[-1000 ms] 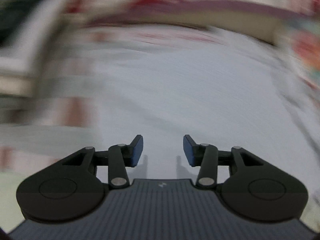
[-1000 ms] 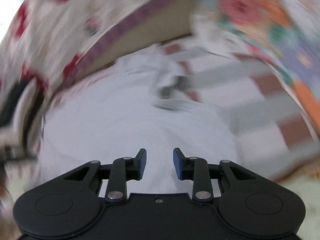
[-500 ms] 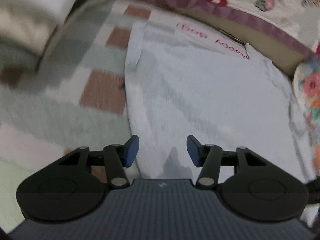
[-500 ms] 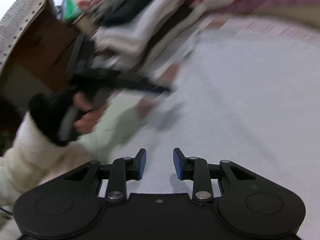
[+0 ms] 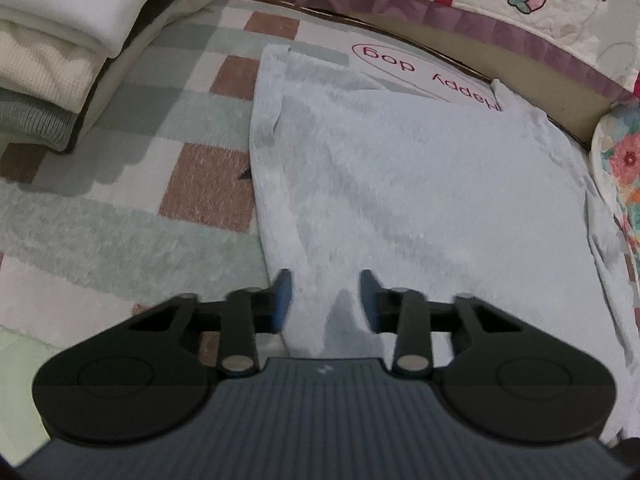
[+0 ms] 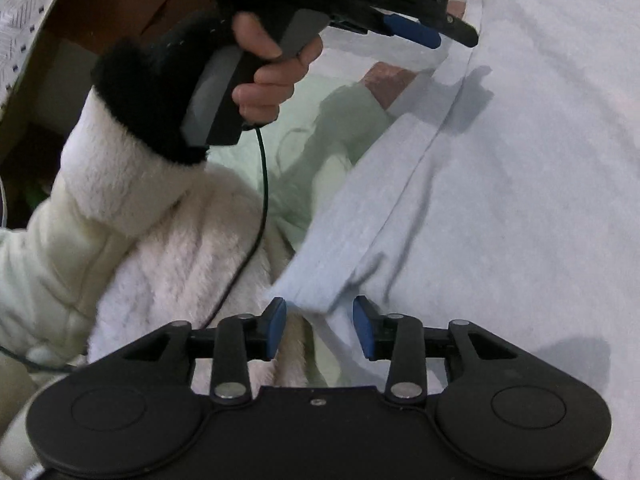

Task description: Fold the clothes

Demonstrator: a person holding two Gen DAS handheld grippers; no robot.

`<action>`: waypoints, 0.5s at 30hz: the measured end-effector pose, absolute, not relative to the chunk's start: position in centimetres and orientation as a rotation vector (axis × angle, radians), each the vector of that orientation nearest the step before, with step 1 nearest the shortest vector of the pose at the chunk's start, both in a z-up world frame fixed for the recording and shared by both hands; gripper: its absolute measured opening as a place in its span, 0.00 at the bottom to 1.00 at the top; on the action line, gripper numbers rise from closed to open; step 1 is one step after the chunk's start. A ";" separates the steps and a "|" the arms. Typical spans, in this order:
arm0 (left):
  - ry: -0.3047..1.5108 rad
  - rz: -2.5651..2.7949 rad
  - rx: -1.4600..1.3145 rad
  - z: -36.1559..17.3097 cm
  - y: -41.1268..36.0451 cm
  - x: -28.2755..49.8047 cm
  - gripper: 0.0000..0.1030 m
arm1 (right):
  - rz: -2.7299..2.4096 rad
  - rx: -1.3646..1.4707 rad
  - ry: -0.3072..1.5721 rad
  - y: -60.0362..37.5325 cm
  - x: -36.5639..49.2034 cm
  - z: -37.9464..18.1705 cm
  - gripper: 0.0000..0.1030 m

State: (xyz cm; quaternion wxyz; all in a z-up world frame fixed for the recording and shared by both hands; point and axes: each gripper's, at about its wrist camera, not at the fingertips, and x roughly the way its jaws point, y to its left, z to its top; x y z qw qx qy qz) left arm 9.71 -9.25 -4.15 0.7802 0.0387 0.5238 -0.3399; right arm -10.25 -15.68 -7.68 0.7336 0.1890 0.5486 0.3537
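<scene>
A pale blue shirt (image 5: pixel 420 184) lies flat on a checked blanket (image 5: pixel 132 208), its far end showing a pink "Happy dog" print (image 5: pixel 428 76). My left gripper (image 5: pixel 324 298) hovers open over the shirt's near left edge, nothing between its blue pads. In the right wrist view the same shirt (image 6: pixel 500 184) fills the right side, with a folded corner (image 6: pixel 316 288) lying just in front of my open right gripper (image 6: pixel 320 326). The left gripper (image 6: pixel 452 34), held by a hand (image 6: pixel 272 68), shows at the top of that view over the shirt's edge.
A stack of folded clothes (image 5: pixel 76 40) sits at the far left on the blanket. A purple-trimmed quilt (image 5: pixel 500 28) borders the far side and a floral fabric (image 5: pixel 620 168) the right. A fluffy white sleeve (image 6: pixel 120 216) and a black cable (image 6: pixel 260 184) occupy the right view's left side.
Both grippers stopped swinging and settled low over the shirt's near edge. The left one opened a little wider, and the right one opened wider beside the folded corner.
</scene>
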 end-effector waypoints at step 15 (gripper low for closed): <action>0.933 -0.754 -0.077 -2.1 -7.7 12.4 0.14 | 0.472 0.444 0.924 -23.3 -11.7 -2.1 0.05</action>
